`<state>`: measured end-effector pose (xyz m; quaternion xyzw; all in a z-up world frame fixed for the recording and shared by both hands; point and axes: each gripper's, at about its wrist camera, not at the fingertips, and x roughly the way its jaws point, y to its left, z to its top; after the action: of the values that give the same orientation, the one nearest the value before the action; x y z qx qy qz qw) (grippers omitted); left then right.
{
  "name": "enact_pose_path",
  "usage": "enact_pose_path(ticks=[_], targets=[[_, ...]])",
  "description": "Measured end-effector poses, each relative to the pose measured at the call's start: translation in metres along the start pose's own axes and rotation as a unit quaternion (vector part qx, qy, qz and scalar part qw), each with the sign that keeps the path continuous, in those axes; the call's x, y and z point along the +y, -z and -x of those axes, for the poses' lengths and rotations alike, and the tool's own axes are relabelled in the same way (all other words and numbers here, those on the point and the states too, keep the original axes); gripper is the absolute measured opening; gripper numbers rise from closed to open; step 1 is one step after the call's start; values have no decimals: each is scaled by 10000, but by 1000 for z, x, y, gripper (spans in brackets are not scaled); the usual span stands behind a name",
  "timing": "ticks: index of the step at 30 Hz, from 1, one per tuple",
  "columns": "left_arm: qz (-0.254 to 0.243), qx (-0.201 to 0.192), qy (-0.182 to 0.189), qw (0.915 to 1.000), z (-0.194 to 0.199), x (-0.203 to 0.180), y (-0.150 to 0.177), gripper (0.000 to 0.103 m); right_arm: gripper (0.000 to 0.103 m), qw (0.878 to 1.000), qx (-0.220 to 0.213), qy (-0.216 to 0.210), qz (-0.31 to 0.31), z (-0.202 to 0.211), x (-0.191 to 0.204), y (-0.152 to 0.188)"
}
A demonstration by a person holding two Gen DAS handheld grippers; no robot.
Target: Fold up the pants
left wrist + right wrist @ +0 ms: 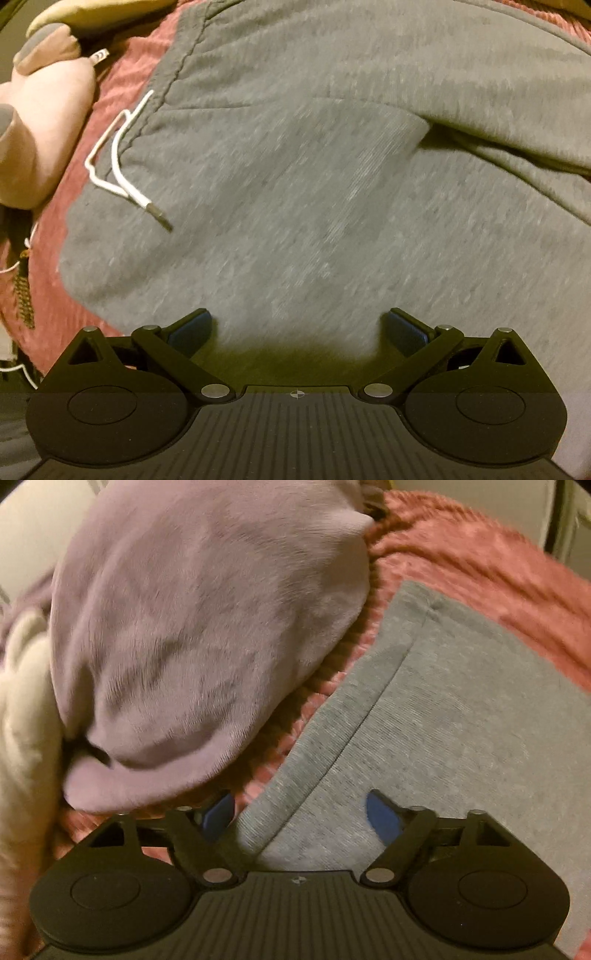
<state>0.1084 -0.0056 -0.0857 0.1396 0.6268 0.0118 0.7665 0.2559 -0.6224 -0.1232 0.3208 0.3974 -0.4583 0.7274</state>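
Grey sweatpants point(314, 184) lie spread on a red ribbed blanket point(122, 74), their white drawstring point(122, 162) looped at the left edge. My left gripper point(299, 328) points down onto the cloth. Its blue pads point(192, 328) stand wide apart, with grey fabric bulging between them. In the right wrist view an end of the pants point(443, 720) with a stitched seam lies on the blanket point(480, 554). My right gripper point(299, 816) straddles the pants' left edge, one pad point(218, 812) over the blanket and the other on the cloth. Neither pad visibly presses.
A pink stuffed toy point(48, 122) and a white cable end point(99, 55) lie left of the waistband. A lilac plush mound point(203, 627) rises close to the left of the right gripper, with cream cloth point(22, 720) beyond it. Red blanket surrounds the pants.
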Motion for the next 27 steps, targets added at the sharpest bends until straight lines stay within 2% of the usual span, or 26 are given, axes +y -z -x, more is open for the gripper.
enact_pose_path(ticks=[1,2,3,4,6,8,11,14,18,23,25,27], targets=[[30,-19,7,10000,2,-1,-2,103,32,9999,-62,80,133,1,-2,2],[50,-45,22,10000,3,-2,-5,103,26,9998,-86,-14,163,2,-6,2],[78,-86,41,9999,6,-2,-7,103,14,9996,-74,-247,128,5,-14,2],[101,-145,78,9998,10,-2,-11,103,7,9988,-23,-480,69,9,-24,2],[109,-269,166,9994,17,-1,-18,103,5,9965,-69,-826,131,23,-40,6],[108,-380,189,9990,25,-3,-24,103,5,9922,-384,-1158,245,49,-62,18],[198,-527,361,9978,33,-1,-42,103,5,9866,-547,-1539,49,84,-102,46],[371,-787,533,9948,38,4,-70,103,5,9866,-549,-1537,67,112,-140,86],[351,-1099,568,9917,35,-5,-131,103,5,9918,-322,-1212,255,109,-170,132],[385,-1324,651,9883,18,-28,-222,103,6,9897,-410,-1362,-190,103,-183,146],[506,-1233,703,9886,5,-34,-251,103,6,9893,-408,-1375,-267,104,-184,147],[622,-1176,1066,9854,-10,-36,-271,103,6,9886,-400,-1415,-325,102,-186,148]])
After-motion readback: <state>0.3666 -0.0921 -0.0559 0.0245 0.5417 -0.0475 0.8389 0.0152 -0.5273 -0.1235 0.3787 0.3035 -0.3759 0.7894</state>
